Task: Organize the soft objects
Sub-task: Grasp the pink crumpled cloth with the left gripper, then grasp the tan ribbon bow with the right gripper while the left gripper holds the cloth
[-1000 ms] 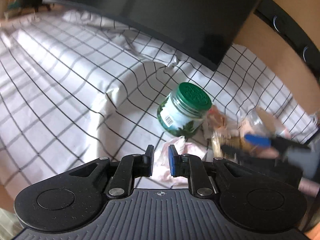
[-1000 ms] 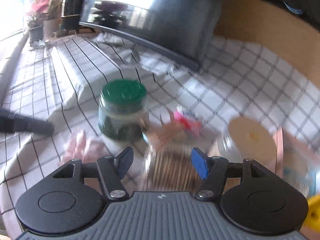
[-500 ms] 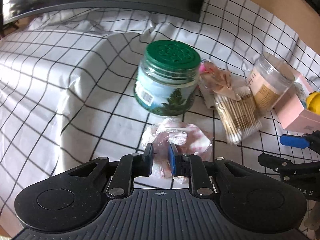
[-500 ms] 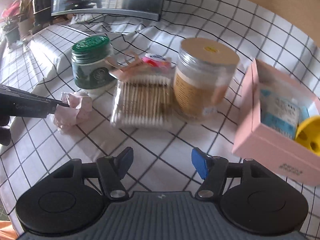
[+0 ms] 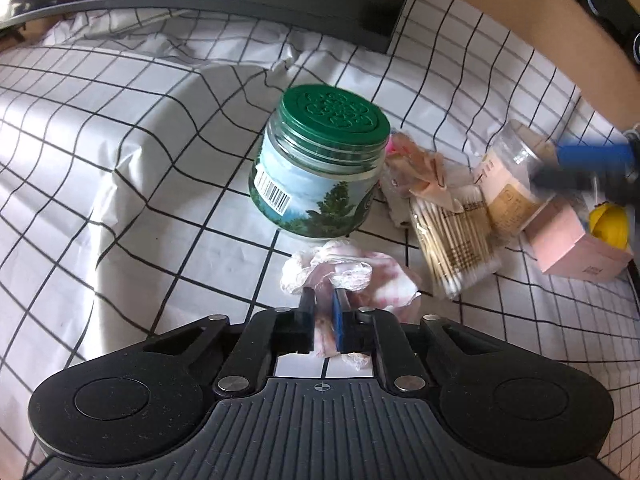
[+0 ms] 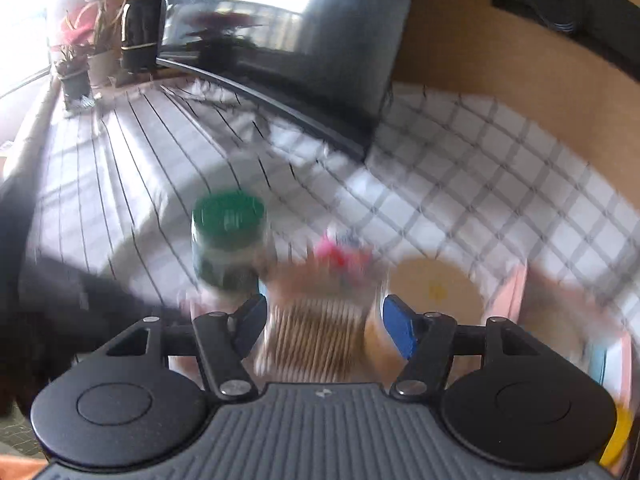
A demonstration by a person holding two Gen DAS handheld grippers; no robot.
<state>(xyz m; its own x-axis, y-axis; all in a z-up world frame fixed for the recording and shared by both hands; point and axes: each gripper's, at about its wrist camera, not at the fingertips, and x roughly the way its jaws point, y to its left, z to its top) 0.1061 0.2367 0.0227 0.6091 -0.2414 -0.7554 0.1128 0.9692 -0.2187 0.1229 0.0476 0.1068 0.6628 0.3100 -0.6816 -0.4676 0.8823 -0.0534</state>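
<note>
The left gripper (image 5: 323,300) has its jaws clenched on a crumpled pink-and-white soft wad (image 5: 352,276), which lies on the black-gridded white cloth worktop (image 5: 120,184) at six o'clock from the green-lidded glass jar (image 5: 320,164), likely to lift it for sorting. The right gripper (image 6: 324,320) (view blurred) hangs with jaws released over a clear packet of cotton swabs (image 6: 316,340), holding nothing.

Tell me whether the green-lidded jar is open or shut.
Shut: the green lid sits fully on the jar, which stands on the checked cloth.
</note>
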